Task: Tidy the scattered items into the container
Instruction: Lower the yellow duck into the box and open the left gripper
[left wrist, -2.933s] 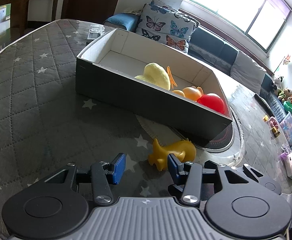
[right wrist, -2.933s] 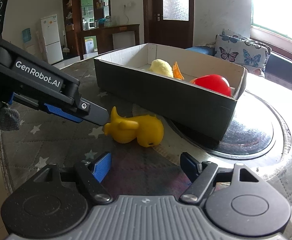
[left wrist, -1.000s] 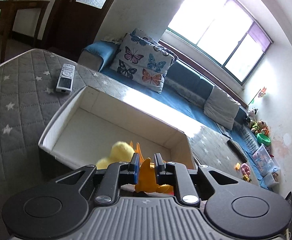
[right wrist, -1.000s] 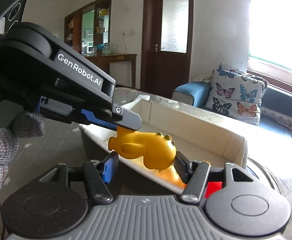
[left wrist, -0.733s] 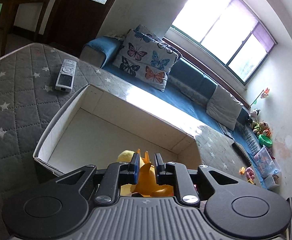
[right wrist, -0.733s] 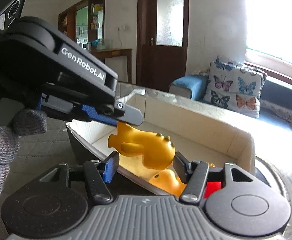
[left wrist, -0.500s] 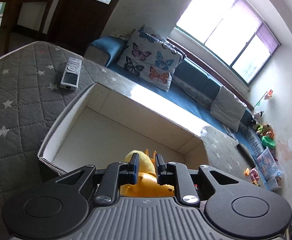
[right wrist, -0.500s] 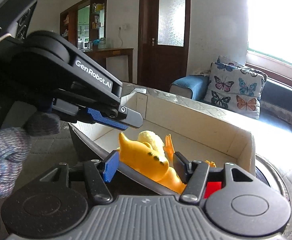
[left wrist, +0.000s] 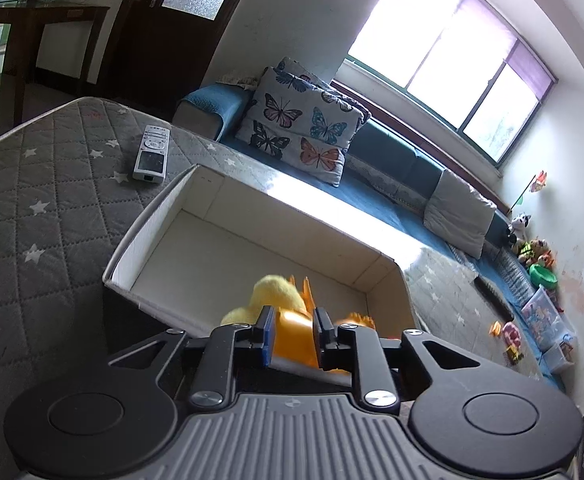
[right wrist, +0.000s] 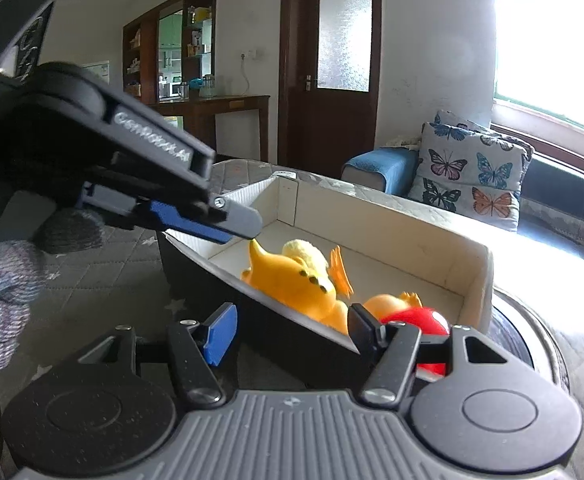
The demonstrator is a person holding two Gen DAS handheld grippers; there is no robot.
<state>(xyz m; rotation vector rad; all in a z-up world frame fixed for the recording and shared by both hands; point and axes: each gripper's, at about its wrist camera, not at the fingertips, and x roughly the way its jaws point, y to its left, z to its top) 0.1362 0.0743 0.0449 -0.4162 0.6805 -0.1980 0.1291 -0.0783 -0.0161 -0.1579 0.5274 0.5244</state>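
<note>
The dark box with a cream inside (left wrist: 196, 216) stands on the grey star-quilted table. My left gripper (left wrist: 293, 326) is over its near wall, its jaws slightly parted, with the yellow toy (left wrist: 293, 338) showing between them. In the right wrist view the yellow toy (right wrist: 295, 280) lies inside the box (right wrist: 391, 220), just below the left gripper's fingertips (right wrist: 236, 222) and apart from them. A fluffy yellow duck (right wrist: 305, 252), an orange toy (right wrist: 389, 304) and a red ball (right wrist: 419, 318) also lie in the box. My right gripper (right wrist: 288, 334) is open and empty in front of the box.
A grey remote (left wrist: 152, 154) lies on the table left of the box. A sofa with butterfly cushions (left wrist: 303, 132) runs behind the table. Toys and bins (left wrist: 539, 320) sit on the floor at the far right. The box rests partly on a round dark plate (right wrist: 519, 352).
My left gripper carried the yellow toy up from the table and over the box, then opened a little. The toy has dropped into the box beside the fluffy duck.
</note>
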